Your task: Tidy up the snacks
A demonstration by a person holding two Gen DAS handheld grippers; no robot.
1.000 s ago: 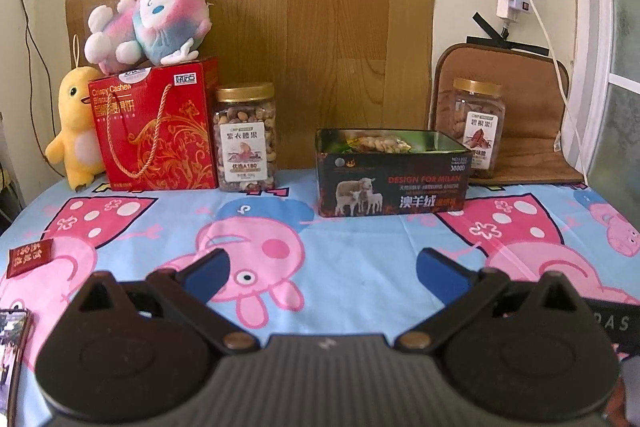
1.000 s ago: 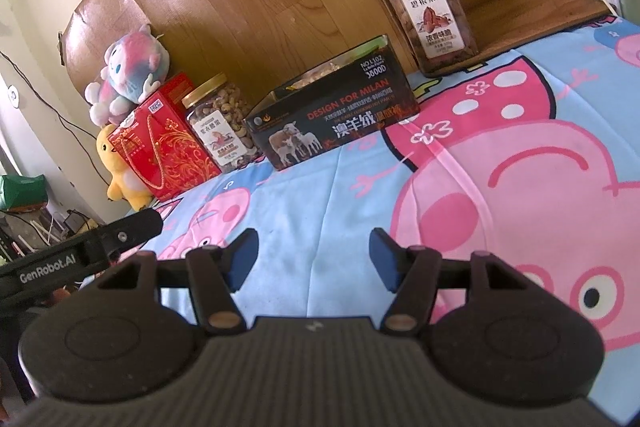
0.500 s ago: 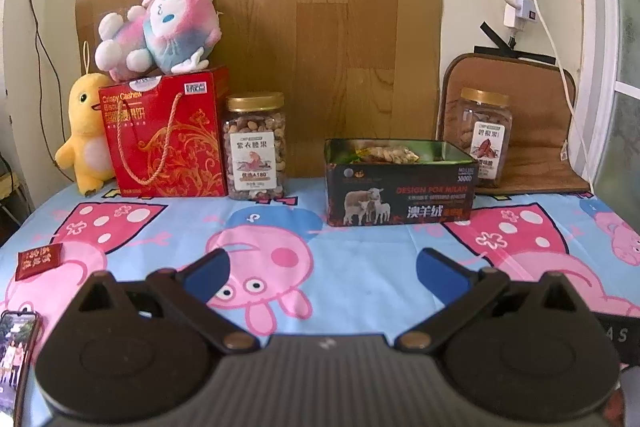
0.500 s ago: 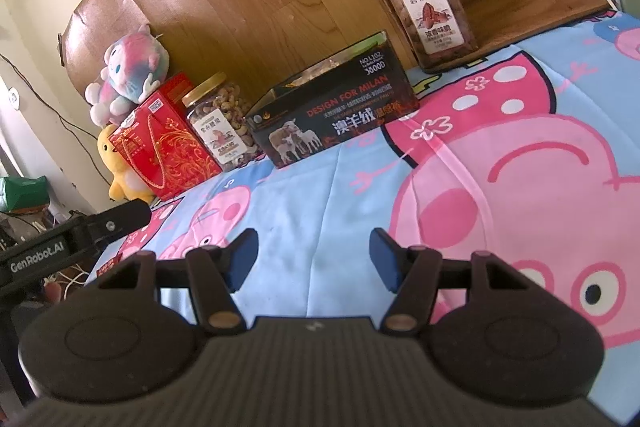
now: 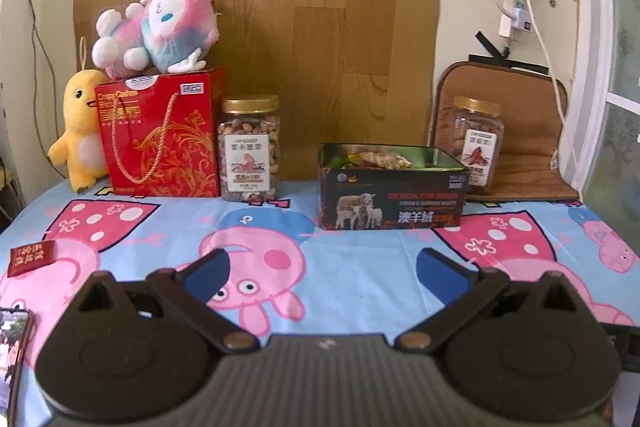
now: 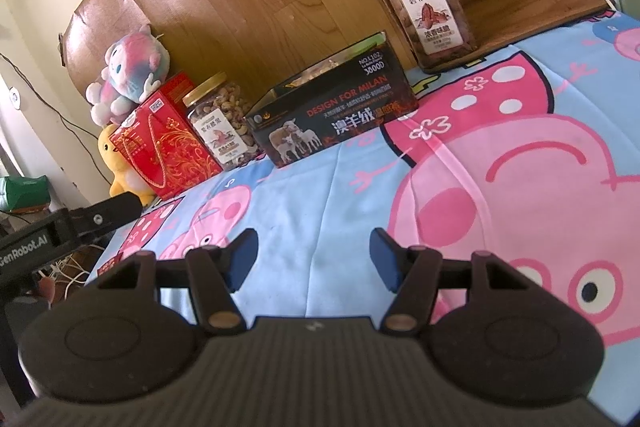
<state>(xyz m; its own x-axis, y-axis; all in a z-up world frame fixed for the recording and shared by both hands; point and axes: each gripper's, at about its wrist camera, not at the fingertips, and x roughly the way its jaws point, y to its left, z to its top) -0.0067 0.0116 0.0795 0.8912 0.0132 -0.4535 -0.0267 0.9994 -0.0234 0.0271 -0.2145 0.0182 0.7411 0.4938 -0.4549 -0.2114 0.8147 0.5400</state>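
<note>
An open dark tin [image 5: 392, 199] with snacks inside stands at the table's back centre; it also shows in the right wrist view [image 6: 332, 115]. A jar of nuts [image 5: 248, 147] stands left of it, next to a red gift box [image 5: 160, 135]. A second jar [image 5: 474, 143] stands right of the tin on a brown mat [image 6: 428, 7]. A small red snack packet [image 5: 31, 258] lies at the left. My left gripper [image 5: 324, 275] is open and empty, well short of the tin. My right gripper [image 6: 312, 259] is open and empty above the cloth.
A pink plush [image 5: 160, 27] sits on the red box and a yellow plush duck [image 5: 78, 135] beside it. A phone [image 5: 14, 347] lies at the table's near left corner. The left gripper's body [image 6: 60, 227] shows at the right wrist view's left edge.
The left gripper has pulled back and risen a little, so the objects sit lower and farther. The right gripper has barely moved. Both stay open.
</note>
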